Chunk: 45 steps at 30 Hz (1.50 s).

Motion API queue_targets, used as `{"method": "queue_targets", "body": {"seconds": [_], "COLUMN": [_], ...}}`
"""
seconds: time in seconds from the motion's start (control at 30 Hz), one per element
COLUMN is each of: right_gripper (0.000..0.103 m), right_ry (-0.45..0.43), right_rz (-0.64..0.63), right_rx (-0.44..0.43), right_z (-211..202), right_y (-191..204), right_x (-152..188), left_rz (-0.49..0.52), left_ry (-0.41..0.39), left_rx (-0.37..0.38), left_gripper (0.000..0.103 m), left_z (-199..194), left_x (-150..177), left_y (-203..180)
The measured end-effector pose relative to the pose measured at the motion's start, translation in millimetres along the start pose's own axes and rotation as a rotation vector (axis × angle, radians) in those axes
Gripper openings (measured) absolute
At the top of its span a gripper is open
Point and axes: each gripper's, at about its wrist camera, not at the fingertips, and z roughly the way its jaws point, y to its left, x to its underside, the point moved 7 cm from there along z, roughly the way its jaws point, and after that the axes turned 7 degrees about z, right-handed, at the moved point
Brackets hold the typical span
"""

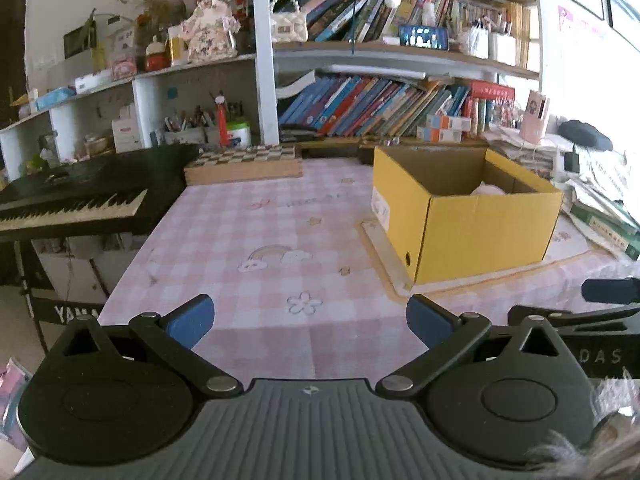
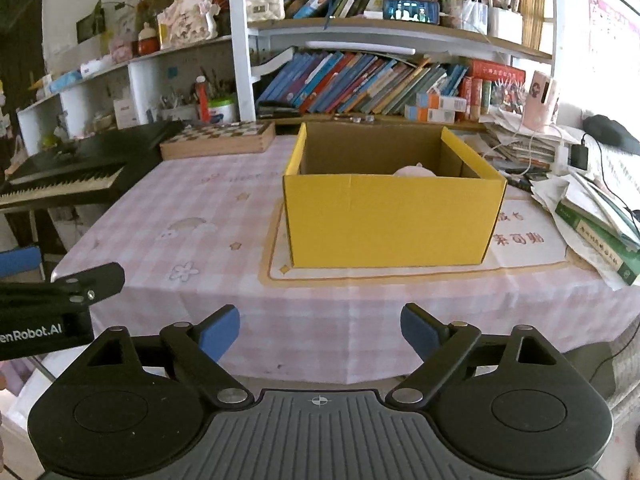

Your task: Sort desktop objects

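Note:
A yellow cardboard box (image 2: 390,220) stands open on the pink checked tablecloth (image 2: 200,208), with a pale rounded object (image 2: 414,171) lying inside near its back. In the left wrist view the same box (image 1: 480,220) sits to the right, the pale object (image 1: 486,189) just showing over its rim. My right gripper (image 2: 320,330) hovers at the table's near edge, in front of the box, its blue pads wide apart with nothing between them. My left gripper (image 1: 310,320) is over the cloth to the left of the box, open and empty.
A wooden chessboard box (image 2: 218,140) lies at the back of the table. A black keyboard piano (image 2: 60,180) stands to the left. Stacked books and papers (image 2: 592,216) crowd the right edge. Bookshelves (image 2: 360,80) rise behind. A cream mat (image 2: 520,256) lies under the box.

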Motion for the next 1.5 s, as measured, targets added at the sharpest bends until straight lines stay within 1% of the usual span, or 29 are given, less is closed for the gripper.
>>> {"method": "queue_targets", "body": {"seconds": [0.2,0.43,0.57,0.93,1.5], "right_gripper": [0.091,0.092,0.095,0.095,0.095], "right_ry": [0.007,0.012,0.022,0.039,0.067], "right_rz": [0.011,0.016,0.020,0.012,0.008], "right_rx": [0.023,0.038,0.048,0.052,0.047], "right_z": [-5,-7,-5,-4,1], "right_y": [5,11,13,23,31], "right_x": [6,9,11,15,18], "left_rz": [-0.003,0.000,-0.007,-0.019,-0.016], "left_ry": [0.013,0.039,0.038,0.057,0.059], "left_rx": [0.020,0.017,0.020,0.035,0.054], "left_gripper": [0.103,0.103,0.103,0.103,0.103], "left_z": [-2,1,1,4,5], "left_x": [6,11,11,16,20], "left_y": [5,11,16,24,25]}}
